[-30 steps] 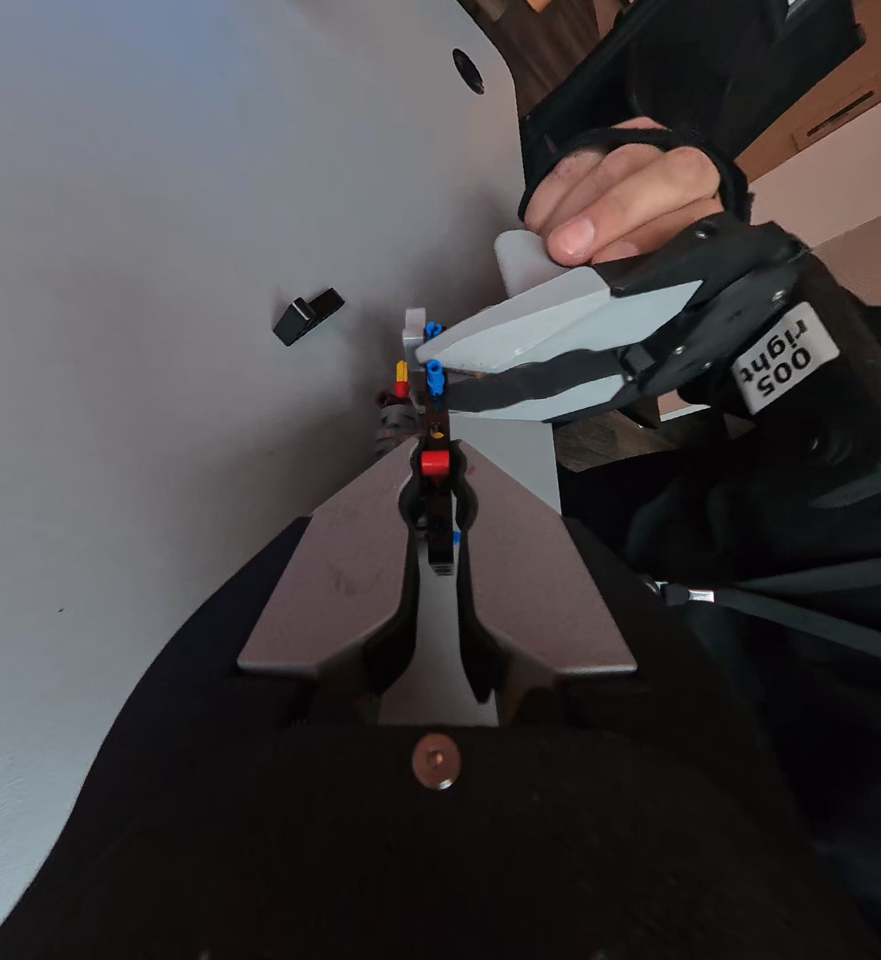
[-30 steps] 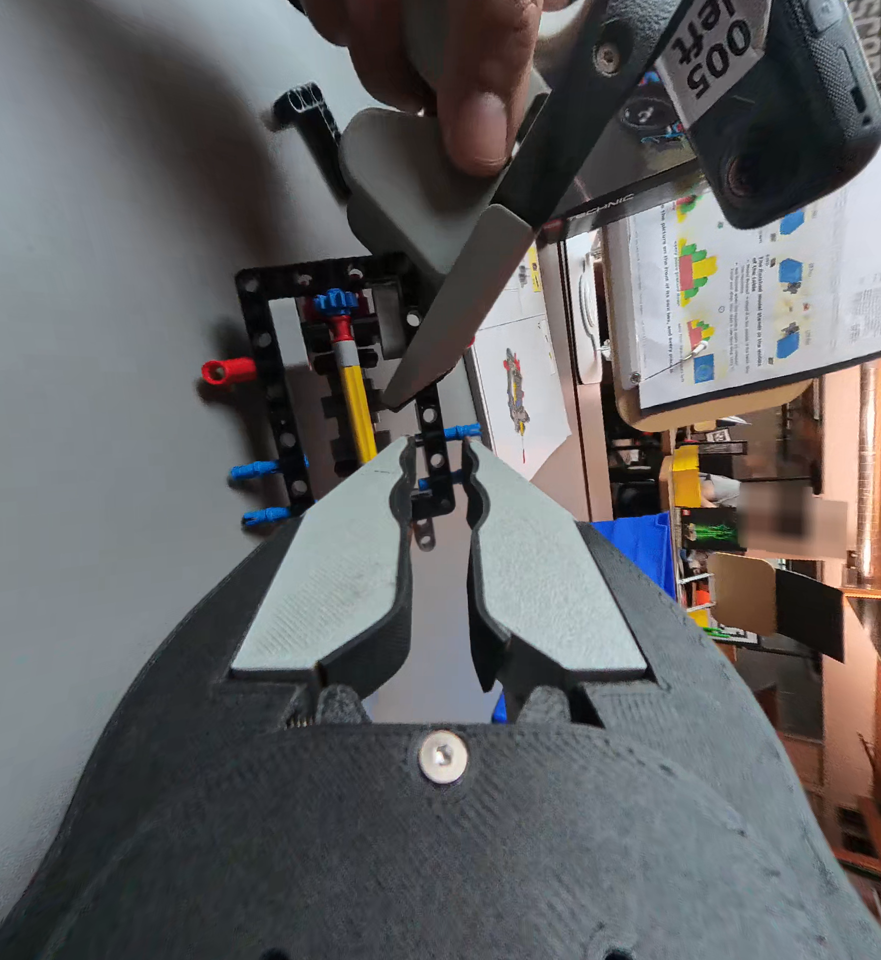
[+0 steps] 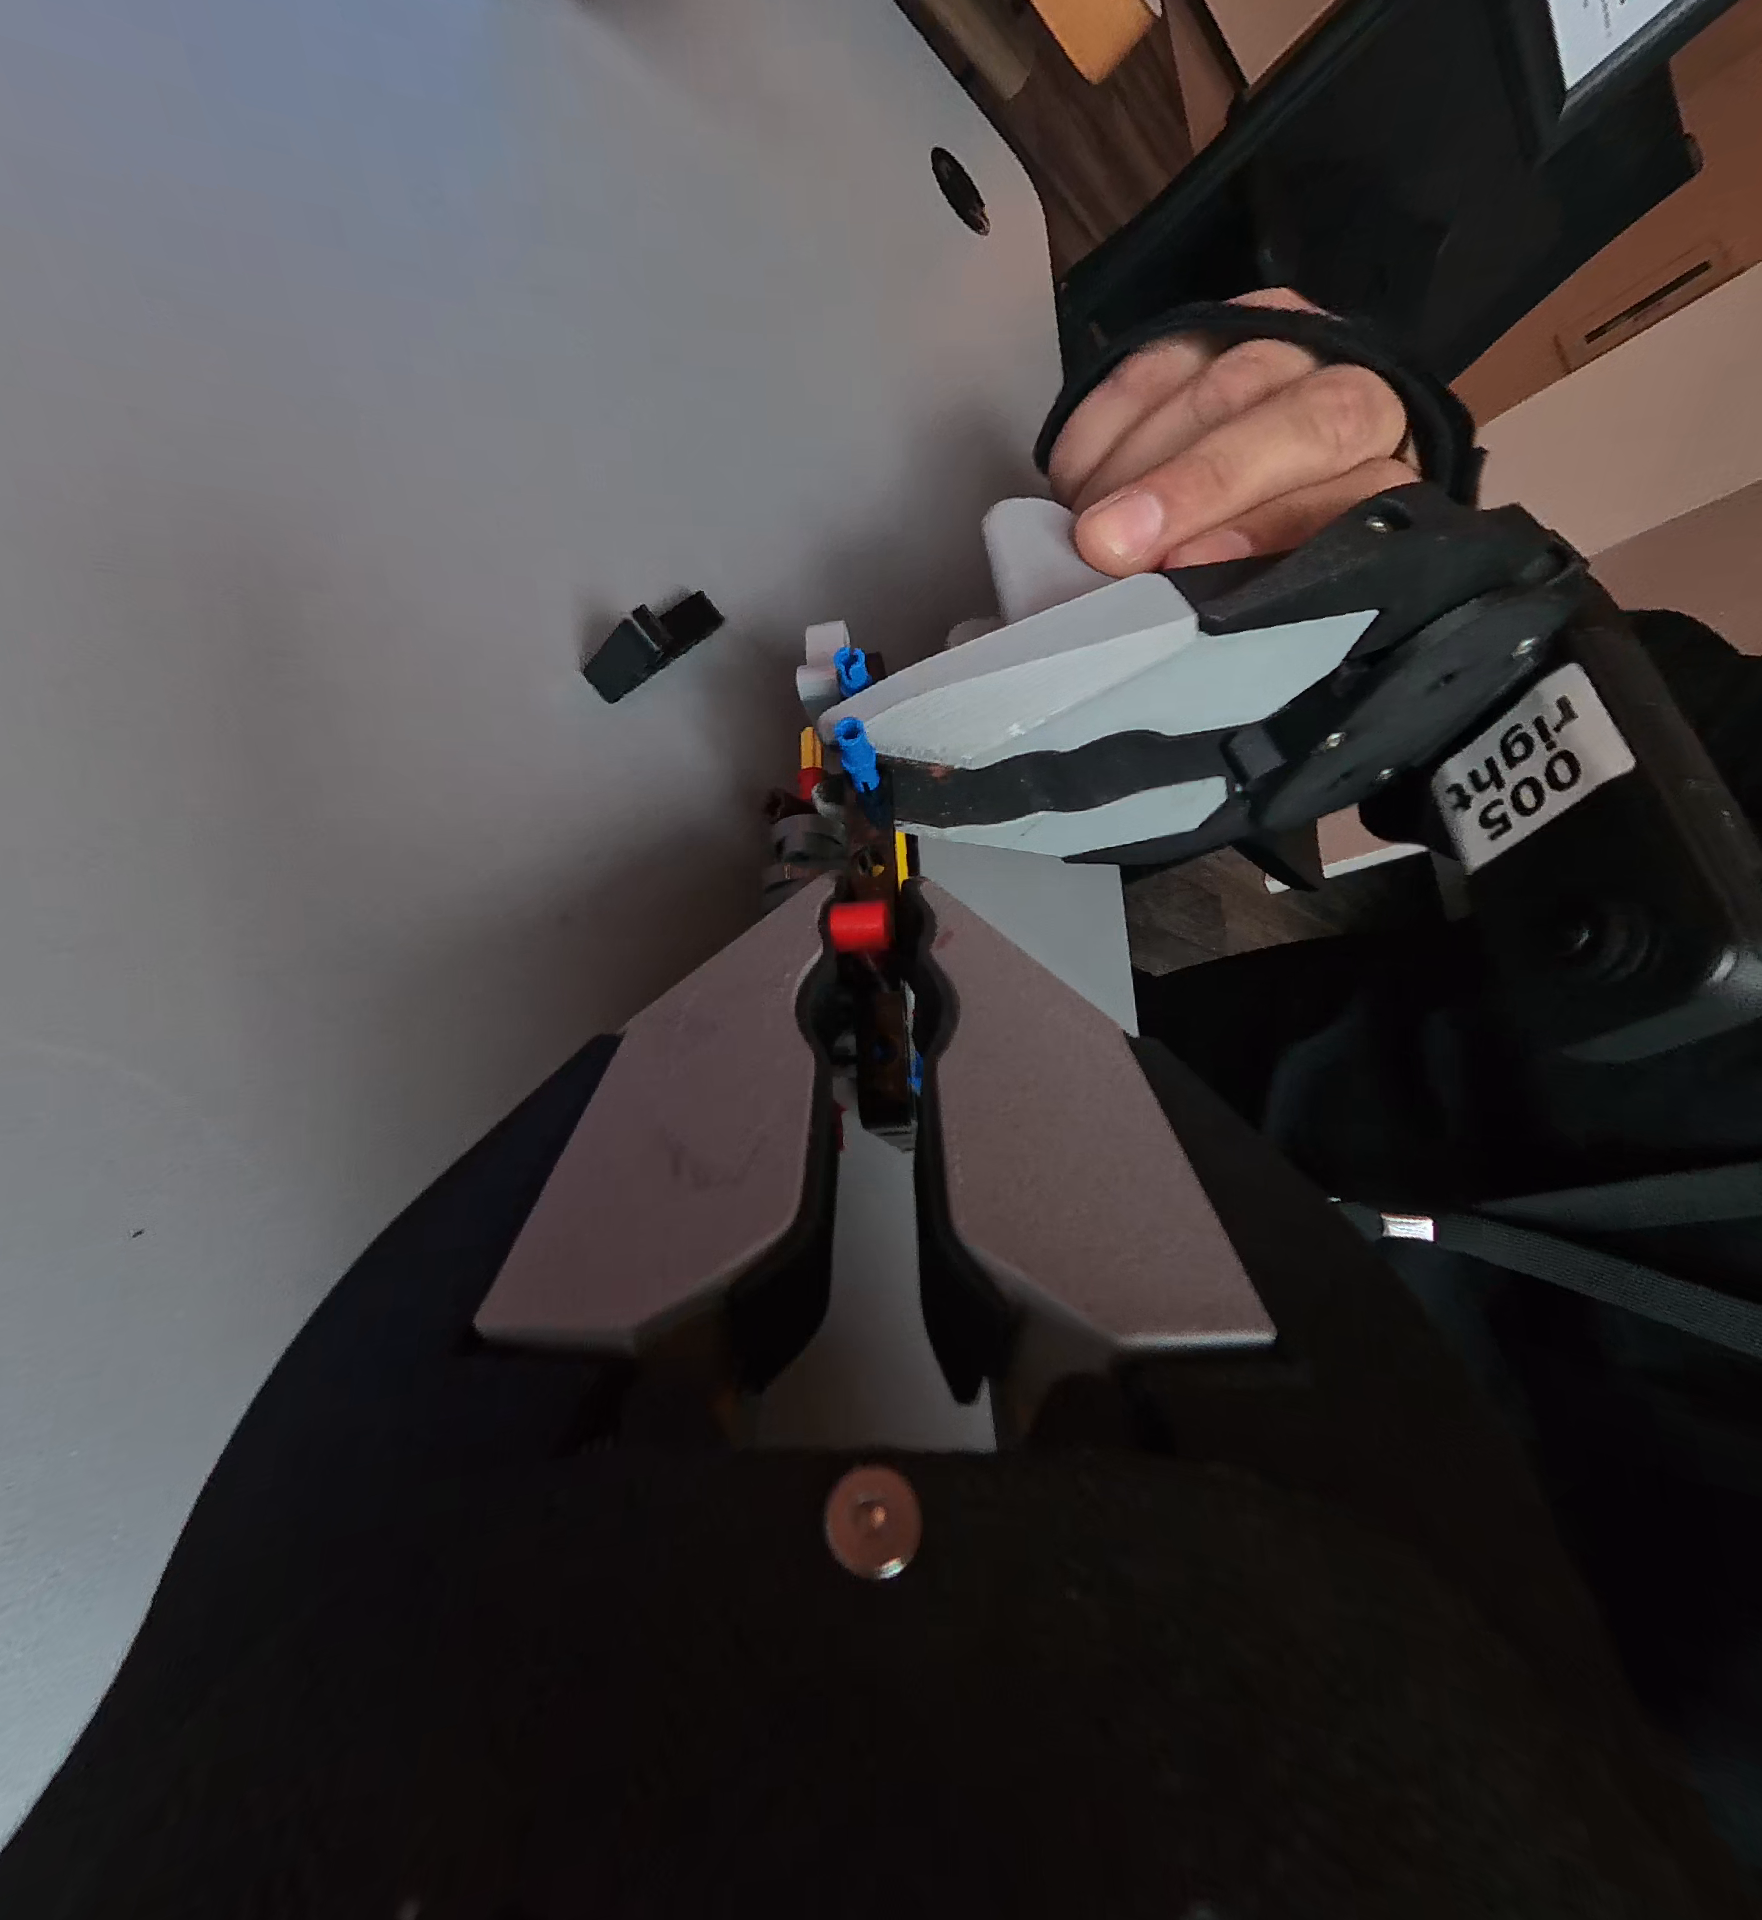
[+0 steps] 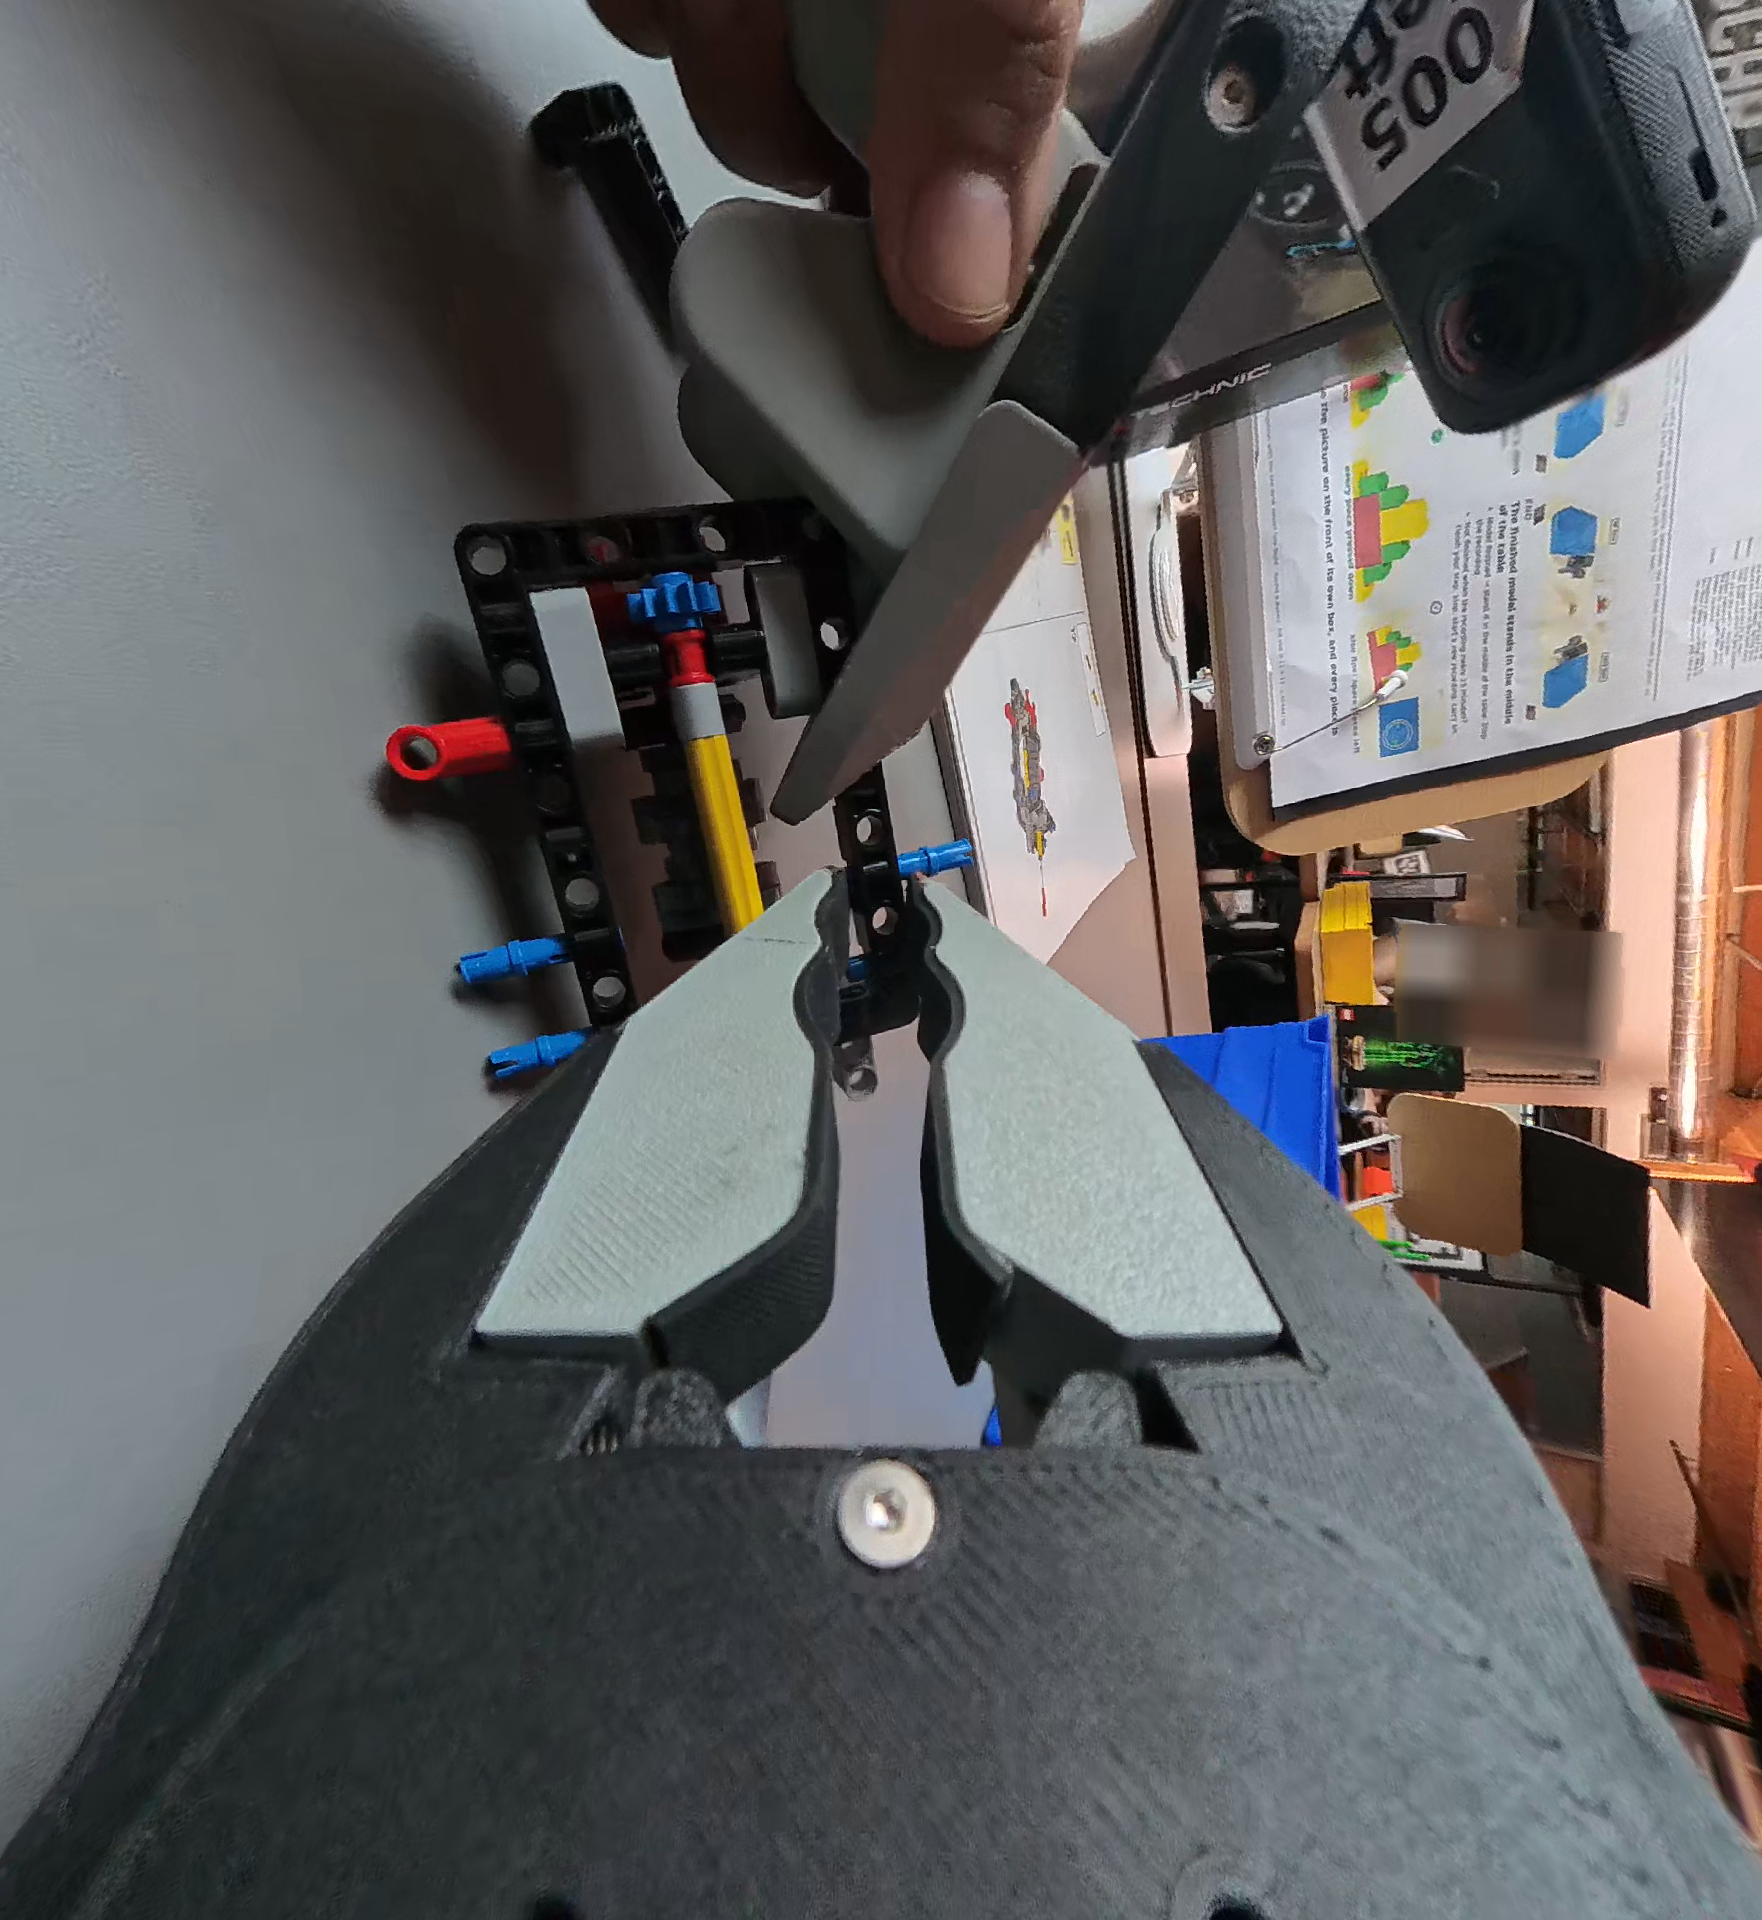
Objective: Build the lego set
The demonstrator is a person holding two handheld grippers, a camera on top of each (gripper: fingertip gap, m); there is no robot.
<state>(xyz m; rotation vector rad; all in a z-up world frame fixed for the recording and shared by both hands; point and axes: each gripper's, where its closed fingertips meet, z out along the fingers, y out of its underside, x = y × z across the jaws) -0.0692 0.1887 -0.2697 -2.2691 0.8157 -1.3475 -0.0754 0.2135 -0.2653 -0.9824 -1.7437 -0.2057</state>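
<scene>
The lego model [image 4: 586, 727] is a black open frame with a yellow axle [image 4: 721, 821], a blue gear [image 4: 674, 603], a red pin [image 4: 441, 748] and blue pins [image 4: 513, 961]. It is held on edge over the grey table [image 4: 129, 727]. My right gripper [image 4: 872, 883] is shut on a black beam at the frame's near side. My left gripper [image 3: 872, 894] is shut on the frame's edge by the red pin [image 3: 861, 925]. In the left wrist view the right gripper [image 3: 882, 769] comes in from the right beside a blue pin [image 3: 856, 748]. In the right wrist view one left finger [image 4: 887, 665] crosses the frame from above.
A loose black lego piece [image 3: 648, 644] lies on the table behind the model; it also shows in the right wrist view [image 4: 607, 156]. Instruction sheets on a clipboard [image 4: 1583, 520] and a blue bin [image 4: 1261, 1091] stand past the table. The table has a cable hole [image 3: 960, 192]. Both grippers' tips are close together, under 4 cm apart.
</scene>
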